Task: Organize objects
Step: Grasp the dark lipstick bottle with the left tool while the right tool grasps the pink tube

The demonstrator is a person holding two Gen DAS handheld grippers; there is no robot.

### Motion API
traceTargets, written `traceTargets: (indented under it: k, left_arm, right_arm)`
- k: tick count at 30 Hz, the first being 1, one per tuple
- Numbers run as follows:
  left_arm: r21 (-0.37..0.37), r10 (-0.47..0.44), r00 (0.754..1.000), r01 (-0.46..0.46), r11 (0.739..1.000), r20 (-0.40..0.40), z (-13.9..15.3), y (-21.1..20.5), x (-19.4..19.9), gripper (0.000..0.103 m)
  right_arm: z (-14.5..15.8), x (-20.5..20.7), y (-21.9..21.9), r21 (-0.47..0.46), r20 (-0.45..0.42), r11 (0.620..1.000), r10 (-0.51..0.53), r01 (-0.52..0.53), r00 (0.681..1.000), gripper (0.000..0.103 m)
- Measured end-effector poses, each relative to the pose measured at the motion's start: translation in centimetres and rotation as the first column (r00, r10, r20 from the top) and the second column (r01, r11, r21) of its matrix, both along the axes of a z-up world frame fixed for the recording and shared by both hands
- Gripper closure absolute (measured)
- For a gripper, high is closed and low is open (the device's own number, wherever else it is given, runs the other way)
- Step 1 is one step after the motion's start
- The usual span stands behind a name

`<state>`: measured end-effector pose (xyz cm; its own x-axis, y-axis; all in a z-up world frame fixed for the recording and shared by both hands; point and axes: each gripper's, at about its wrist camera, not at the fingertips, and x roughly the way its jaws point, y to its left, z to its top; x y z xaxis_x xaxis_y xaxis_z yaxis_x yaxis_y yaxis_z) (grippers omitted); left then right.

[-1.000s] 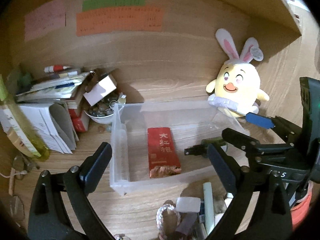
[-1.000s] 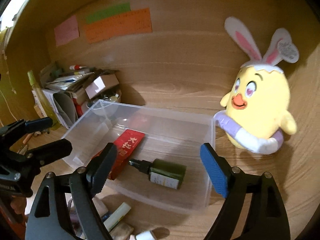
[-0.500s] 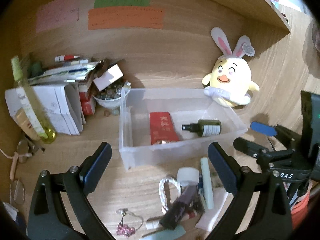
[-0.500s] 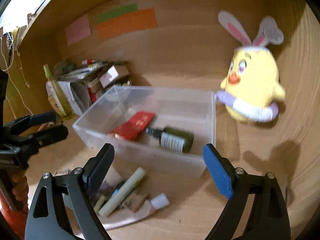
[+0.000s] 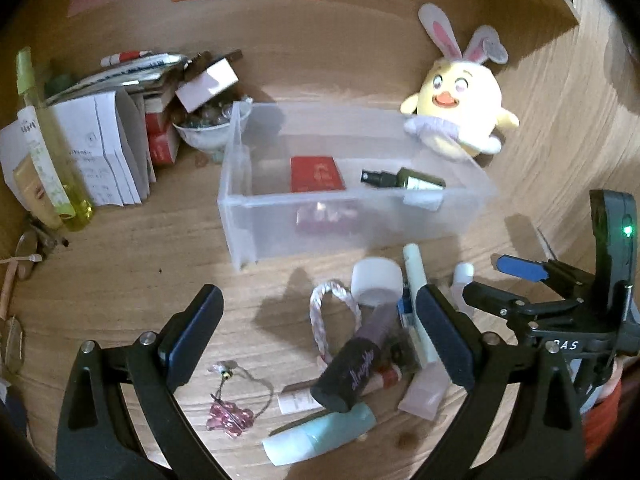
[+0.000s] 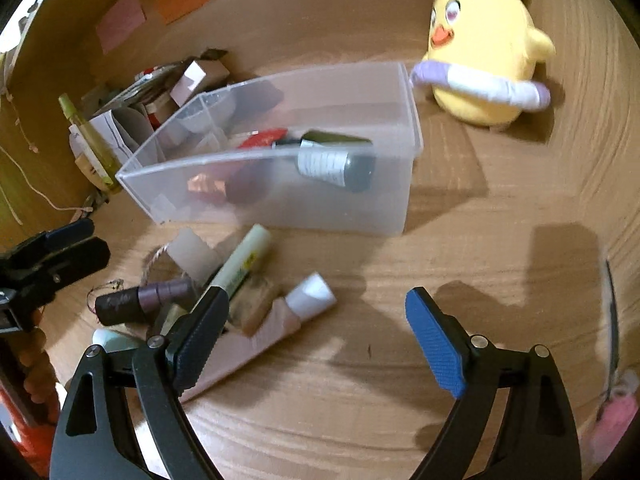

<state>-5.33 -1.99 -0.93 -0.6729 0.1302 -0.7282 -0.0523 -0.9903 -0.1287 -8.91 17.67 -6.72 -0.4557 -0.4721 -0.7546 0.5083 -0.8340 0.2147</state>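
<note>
A clear plastic bin [image 5: 352,220] stands mid-desk and holds a red packet [image 5: 317,174] and a dark green spray bottle [image 5: 404,179] lying on its side. In front of it lies a pile of cosmetics: a dark purple tube [image 5: 352,364], a white cap [image 5: 376,280], a pale green tube [image 5: 414,276] and a mint tube [image 5: 320,436]. My left gripper [image 5: 318,320] hangs open above this pile, holding nothing. My right gripper [image 6: 318,308] is open and empty over bare desk, just right of a pink tube [image 6: 312,294]. The bin [image 6: 280,208] lies beyond it.
A yellow plush chick [image 5: 460,116] leans at the bin's back right corner. Papers, boxes, a bowl [image 5: 204,136] and a tall yellow-green bottle [image 5: 44,148] crowd the back left. A rope bracelet [image 5: 320,320] and a pink charm [image 5: 230,420] lie near the pile. A pink-handled item [image 6: 612,420] lies far right.
Both grippers have drawn back from the bin toward the near side and sunk lower. The cosmetics pile has come into view under them. The bottle and packet stay in the bin.
</note>
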Motion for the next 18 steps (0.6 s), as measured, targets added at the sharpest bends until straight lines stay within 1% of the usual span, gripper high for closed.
traceTargets:
  k: [5, 8, 10, 12, 16, 18]
  left_arm:
    - [0.030, -0.014, 1.000, 0.013, 0.999, 0.023, -1.4, 0.0, 0.2, 0.005]
    - [0.052, -0.012, 0.999, 0.010, 0.999, 0.039, -2.1, -0.2, 0.3, 0.006]
    - [0.052, -0.008, 0.999, 0.006, 0.999, 0.040, -2.3, -0.3, 0.4, 0.010]
    - [0.051, -0.013, 0.999, 0.011, 0.999, 0.046, -2.4, -0.2, 0.5, 0.019]
    - [0.047, -0.017, 0.999, 0.015, 0.999, 0.044, -2.7, 0.0, 0.6, 0.020]
    - [0.044, -0.022, 0.999, 0.020, 0.999, 0.046, -2.9, 0.2, 0.6, 0.023]
  right_arm:
    - [-1.0, 0.6, -0.3, 0.016, 0.037, 1.000, 0.012, -0.013, 0.999, 0.014]
    - [-1.2, 1.2, -0.8, 0.048, 0.024, 0.999, 0.014, -0.015, 1.000, 0.014]
    - [-1.2, 1.6, -1.3, 0.059, 0.016, 0.998, 0.023, -0.024, 1.000, 0.014]
    - [-1.3, 1.9, -1.8, 0.067, 0.008, 0.997, 0.027, -0.028, 1.000, 0.014]
    - [-1.6, 2.6, -3.2, 0.123, -0.031, 0.992, 0.041, -0.037, 0.999, 0.014]
    - [-1.6, 2.8, -3.8, 0.151, -0.054, 0.988, 0.048, -0.040, 0.997, 0.015]
